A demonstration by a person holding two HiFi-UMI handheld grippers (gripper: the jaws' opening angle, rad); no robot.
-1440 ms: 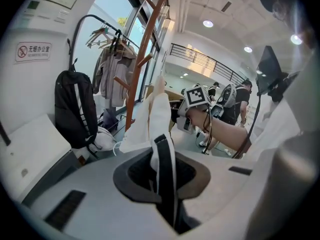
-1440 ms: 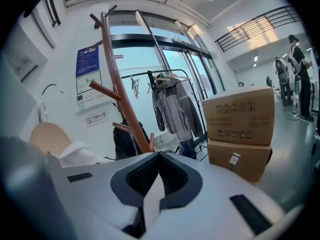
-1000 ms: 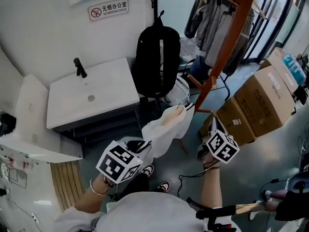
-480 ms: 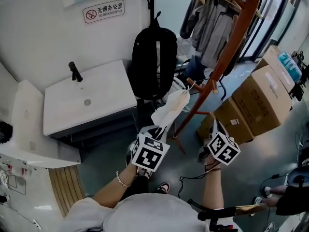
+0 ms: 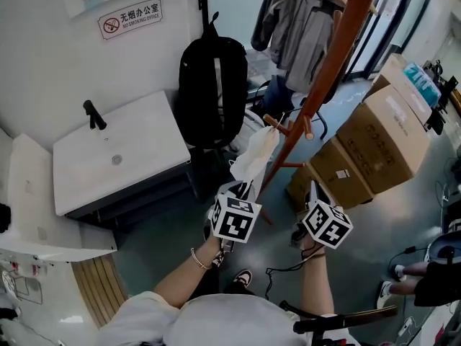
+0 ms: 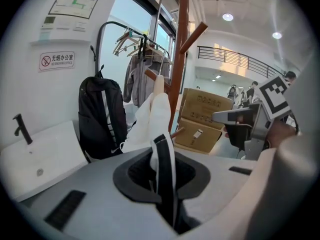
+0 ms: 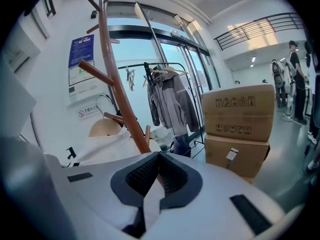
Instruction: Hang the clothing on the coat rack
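One coat rack (image 5: 328, 71) is standing far right; the white garment (image 5: 256, 153) is draping over its low peg (image 5: 276, 123). We are gripping its hem in the left tool (image 6: 162, 149), right tool (image 7: 159, 156) clenched empty; tugging nearer could unhook it.

Pale grey top (image 5: 216, 321) is worn, seen at 6 o'clock in head view, forearms left bare. Thin bracelet (image 5: 197, 258) is worn on left wrist. Dark trousers (image 5: 207, 280) and a dark shoe (image 5: 243, 277) with pale sole are seen just above the top.

Left gripper (image 5: 243, 190) is topped by a marker cube (image 5: 235, 218), white with black square patterns. Right gripper (image 5: 314, 192) is topped by a matching cube (image 5: 326, 223).

In both gripper views a light grey shell is shown, with a dark grey textured collar round the jaws. Small black rectangular patches are set at 8 and 4 o'clock.
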